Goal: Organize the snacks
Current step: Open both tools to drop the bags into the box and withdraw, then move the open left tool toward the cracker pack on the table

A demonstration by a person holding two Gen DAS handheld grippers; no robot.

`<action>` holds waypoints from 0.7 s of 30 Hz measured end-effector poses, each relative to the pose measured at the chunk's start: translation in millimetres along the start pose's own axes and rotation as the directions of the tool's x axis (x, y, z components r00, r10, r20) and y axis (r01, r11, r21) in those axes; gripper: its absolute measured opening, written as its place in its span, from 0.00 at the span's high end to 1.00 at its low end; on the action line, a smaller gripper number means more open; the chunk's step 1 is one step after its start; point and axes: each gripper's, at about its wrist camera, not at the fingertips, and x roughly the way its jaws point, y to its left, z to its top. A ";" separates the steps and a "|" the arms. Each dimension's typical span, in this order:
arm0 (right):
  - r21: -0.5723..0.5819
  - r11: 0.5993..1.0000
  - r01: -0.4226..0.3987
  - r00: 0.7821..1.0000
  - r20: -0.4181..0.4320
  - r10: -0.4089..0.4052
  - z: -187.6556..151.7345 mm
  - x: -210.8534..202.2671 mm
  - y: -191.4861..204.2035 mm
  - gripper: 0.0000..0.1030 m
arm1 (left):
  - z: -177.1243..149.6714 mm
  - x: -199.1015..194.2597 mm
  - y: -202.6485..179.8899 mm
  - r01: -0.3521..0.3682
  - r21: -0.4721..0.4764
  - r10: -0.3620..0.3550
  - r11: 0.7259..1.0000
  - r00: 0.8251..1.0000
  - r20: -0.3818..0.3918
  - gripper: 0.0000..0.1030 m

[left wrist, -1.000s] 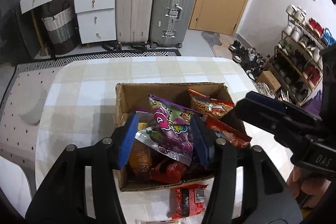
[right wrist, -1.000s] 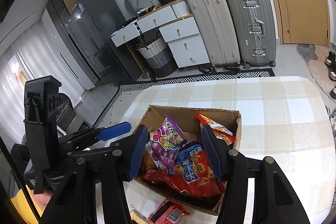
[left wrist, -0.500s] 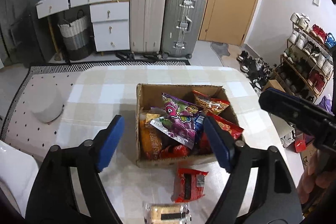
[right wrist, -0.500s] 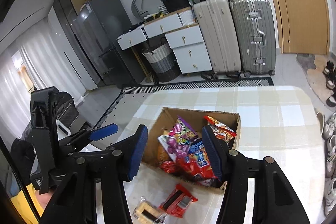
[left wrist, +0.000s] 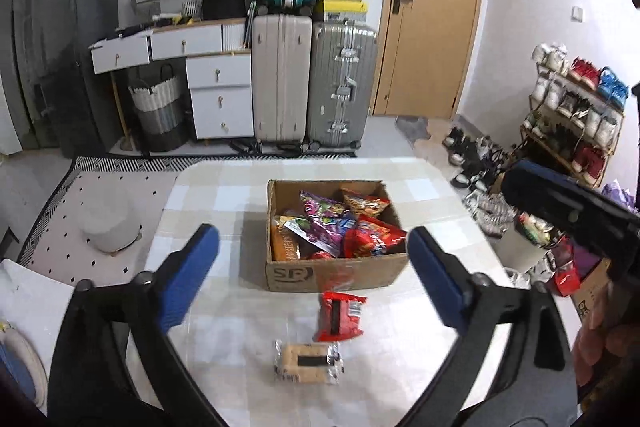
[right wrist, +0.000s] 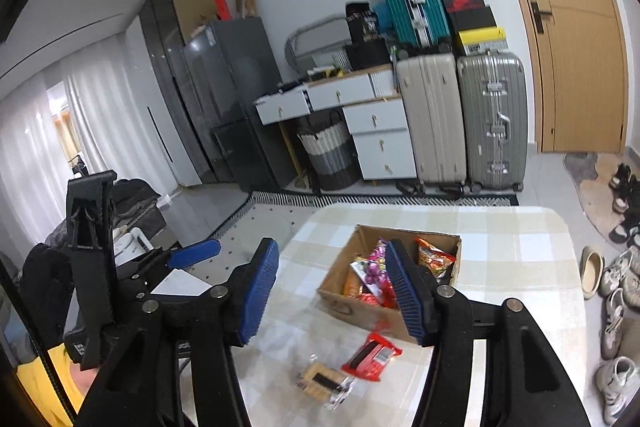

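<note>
1. A checked cream tablecloth is seen over the table (left wrist: 224,195), whose rounded far corners are visible in both views; bare cloth is found left, right and behind the cardboard box (left wrist: 336,273), and a wide strip is left open on its left side.
2. The box is placed near the middle of the table, well apart from every edge. It is open-topped, of brown corrugated board with a printed mark on its near wall.
3. Glossy, crinkled snack bags (left wrist: 332,223) in purple, red and orange are packed inside it, some standing above the rim.
4. A red wrapped snack (left wrist: 340,315) is laid flat on the cloth just in front of the box; a clear-wrapped biscuit pack (left wrist: 307,363), rectangular and tan with a dark band, is lying nearer the camera, beside it but apart.
5. The left gripper (left wrist: 312,279) is held above the near table edge, its blue ribbed pads spread wide; nothing is gripped or touched.
6. The right gripper (right wrist: 332,291) is likewise spread, less widely, with nothing between its pads; it is raised over the table's left part.
7. Suitcases (left wrist: 312,83) and a white drawer unit (left wrist: 220,99) are lined along the far wall, clear of the table.
</note>
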 end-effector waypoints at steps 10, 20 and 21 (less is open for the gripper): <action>-0.017 1.000 -0.007 0.985 0.173 0.010 -70.4 -88.0 37.3 0.15 | -69.5 -119.9 -4.3 -0.029 -0.014 0.030 0.999 0.985 0.167 0.00; -0.050 0.997 0.057 0.971 0.236 -0.043 -153.3 -109.4 39.4 0.02 | -163.6 -110.7 28.3 -0.083 -0.056 0.089 0.995 0.988 0.124 0.00; -0.042 0.998 0.048 0.973 0.229 -0.037 -162.1 -106.1 36.4 0.01 | -168.6 -99.6 31.2 -0.092 -0.054 0.098 0.994 0.989 0.107 0.00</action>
